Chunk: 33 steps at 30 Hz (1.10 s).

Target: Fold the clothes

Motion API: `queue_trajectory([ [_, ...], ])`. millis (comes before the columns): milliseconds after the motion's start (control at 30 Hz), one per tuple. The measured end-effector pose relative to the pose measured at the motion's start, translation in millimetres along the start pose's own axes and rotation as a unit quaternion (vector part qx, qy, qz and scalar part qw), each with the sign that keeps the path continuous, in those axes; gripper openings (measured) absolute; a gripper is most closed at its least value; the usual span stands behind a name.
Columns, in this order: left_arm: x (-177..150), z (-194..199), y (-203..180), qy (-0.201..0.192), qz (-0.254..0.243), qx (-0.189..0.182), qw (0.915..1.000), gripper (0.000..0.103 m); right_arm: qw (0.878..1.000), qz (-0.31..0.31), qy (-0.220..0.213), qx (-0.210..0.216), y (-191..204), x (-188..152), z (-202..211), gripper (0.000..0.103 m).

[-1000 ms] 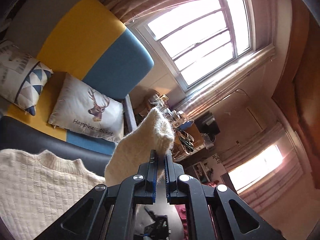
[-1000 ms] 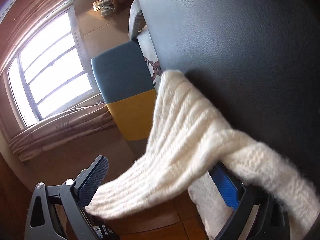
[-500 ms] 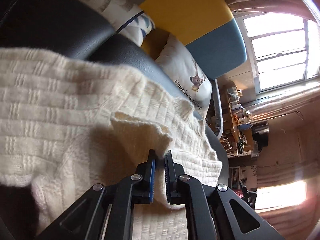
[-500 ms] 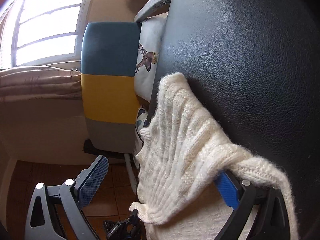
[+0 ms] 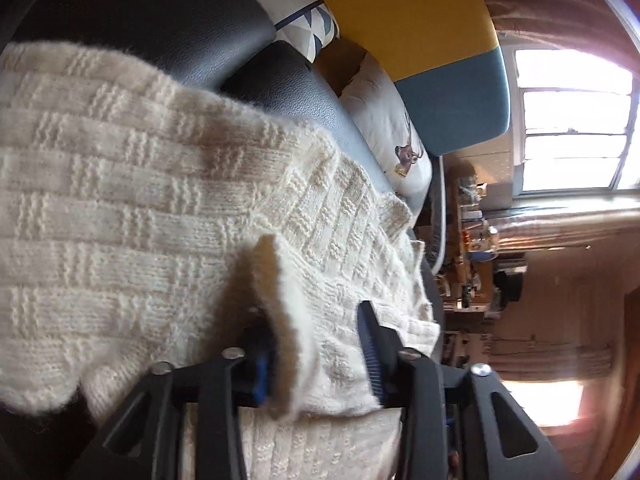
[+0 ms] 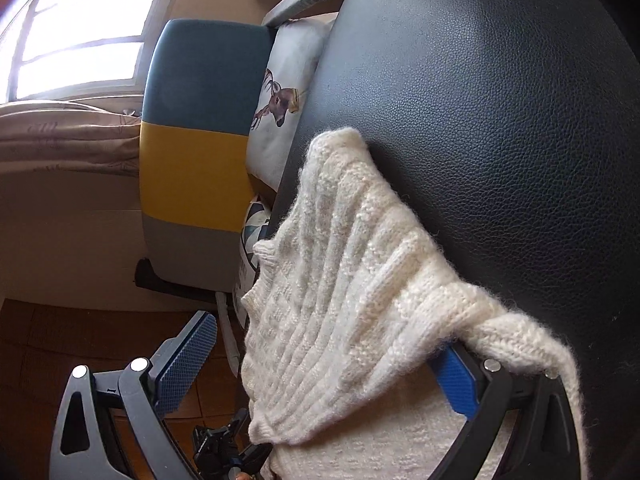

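Lying across a black leather-grain surface, a cream knit sweater is filling most of the left wrist view ahead of the tool. The left gripper is sitting with its jaws apart, a folded cuff or edge of the sweater standing loose between the blue pads, touching the left-hand one; no clamping visible. The right gripper is also spread wide, its blue pads well apart; a ribbed fold of the same sweater is draping over the right-hand finger and hanging down between the two, the left-hand pad touching nothing. Beyond the black surface, a sofa back in grey, yellow and teal blocks is standing, with a white deer-print cushion leaning against it and a triangle-pattern cushion beside that. Bright windows with pale curtains are showing past the sofa, plus a cluttered table near the wall. Wooden flooring is showing below the right tool.
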<state>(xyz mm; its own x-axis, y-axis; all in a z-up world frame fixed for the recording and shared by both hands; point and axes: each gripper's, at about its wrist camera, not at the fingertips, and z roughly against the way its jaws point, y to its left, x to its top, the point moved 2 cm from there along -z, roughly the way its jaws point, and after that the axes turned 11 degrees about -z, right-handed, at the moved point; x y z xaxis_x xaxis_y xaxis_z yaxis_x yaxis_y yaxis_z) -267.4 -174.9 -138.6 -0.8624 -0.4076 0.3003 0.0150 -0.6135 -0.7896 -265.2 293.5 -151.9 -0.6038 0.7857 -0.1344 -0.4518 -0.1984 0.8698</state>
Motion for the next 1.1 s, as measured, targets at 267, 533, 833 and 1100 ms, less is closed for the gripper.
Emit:
queue_trajectory([
  [267, 21, 14, -50, -0.065, -0.113, 0.049, 0.9902, 0.008, 0.998, 0.057, -0.009, 0.003, 15, -3, 2, 0.102],
  [533, 8, -27, 16, 0.003, -0.066, 0.133, 0.9889, 0.008, 0.999, 0.036, -0.007, 0.009, -1, 2, 11, 0.100],
  [833, 10, -22, -6, -0.018, -0.088, 0.126, 0.9879, 0.008, 1.000, 0.026, 0.012, -0.002, -10, 11, 34, 0.099],
  [1100, 6, -24, 20, 0.012, -0.025, 0.099, 0.9947, 0.018, 0.960, 0.242, -0.062, -0.129, 49, 11, 53, 0.099],
])
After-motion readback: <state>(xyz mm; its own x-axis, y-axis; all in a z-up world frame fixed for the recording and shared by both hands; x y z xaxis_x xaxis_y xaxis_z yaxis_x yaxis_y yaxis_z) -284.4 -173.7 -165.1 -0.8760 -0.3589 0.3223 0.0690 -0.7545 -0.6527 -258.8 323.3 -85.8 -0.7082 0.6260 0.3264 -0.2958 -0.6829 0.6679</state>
